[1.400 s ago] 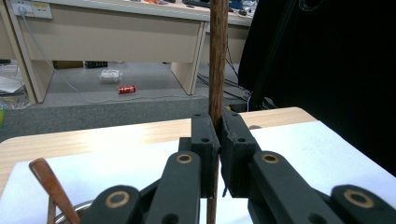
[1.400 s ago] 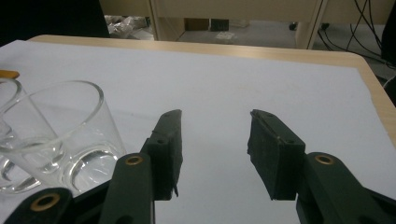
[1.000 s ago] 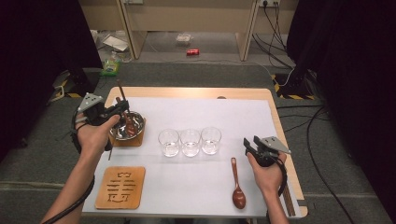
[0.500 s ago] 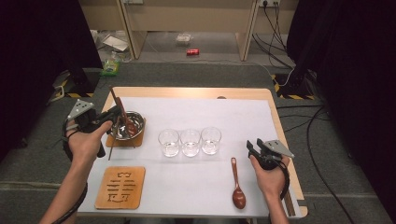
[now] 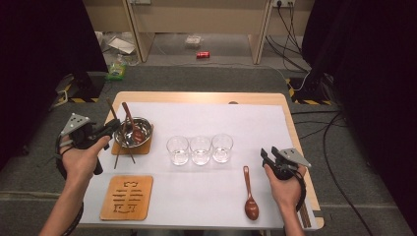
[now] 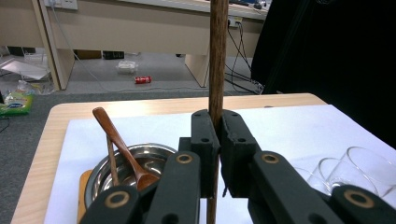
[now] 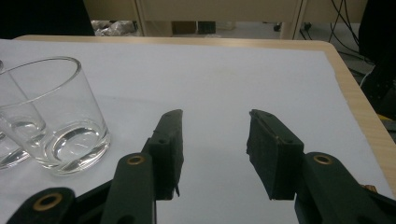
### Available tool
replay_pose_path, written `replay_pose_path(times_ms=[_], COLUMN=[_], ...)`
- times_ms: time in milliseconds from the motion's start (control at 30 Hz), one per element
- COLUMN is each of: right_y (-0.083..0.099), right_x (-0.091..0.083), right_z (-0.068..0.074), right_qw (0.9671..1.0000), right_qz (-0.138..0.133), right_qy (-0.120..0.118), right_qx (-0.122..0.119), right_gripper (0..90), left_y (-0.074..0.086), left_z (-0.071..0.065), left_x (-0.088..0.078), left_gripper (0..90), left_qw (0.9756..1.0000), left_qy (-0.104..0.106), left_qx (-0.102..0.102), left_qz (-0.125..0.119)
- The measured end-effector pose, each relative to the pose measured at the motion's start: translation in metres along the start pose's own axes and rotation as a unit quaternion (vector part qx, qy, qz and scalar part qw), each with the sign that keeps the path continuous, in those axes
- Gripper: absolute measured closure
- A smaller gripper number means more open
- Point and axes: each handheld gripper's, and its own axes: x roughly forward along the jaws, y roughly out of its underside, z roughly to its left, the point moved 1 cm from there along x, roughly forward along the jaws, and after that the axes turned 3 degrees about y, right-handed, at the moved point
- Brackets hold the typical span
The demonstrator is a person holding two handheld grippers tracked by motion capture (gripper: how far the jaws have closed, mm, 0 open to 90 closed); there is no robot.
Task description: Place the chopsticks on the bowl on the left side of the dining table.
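High view: left gripper [image 5: 112, 129] reaching in from the left edge, forearm angled up from below, clamping a chopstick [image 5: 117, 147] beside the steel bowl [image 5: 143, 136]; right gripper [image 5: 266, 156] resting near the table's right side, just beside the spoon [image 5: 250, 196].
Left gripper view: jaws pinching tight on the upright chopstick, bowl behind at left.
Right gripper view: jaws gaping apart, gripping nothing, pointing past a glass [image 7: 56, 116].

Three empty glasses [image 5: 200, 149], two wooden spoons [image 5: 250, 194], two chopsticks [image 5: 116, 132], one steel bowl [image 5: 134, 132], two wooden coasters [image 5: 127, 197].
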Motion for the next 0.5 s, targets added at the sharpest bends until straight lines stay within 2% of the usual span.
replay_pose_path(times_ms=[500], right_y=[0.002], right_x=[0.001], right_z=[0.002], right_qw=[1.0], right_qz=[0.002], right_qy=[-0.002], right_qx=[-0.001], right_gripper=[56.2], left_y=[0.012], left_z=[0.011], left_x=[-0.023], left_gripper=[84.2], left_qw=[0.9999], left_qy=[-0.009], left_qx=[-0.007], left_qz=[0.0])
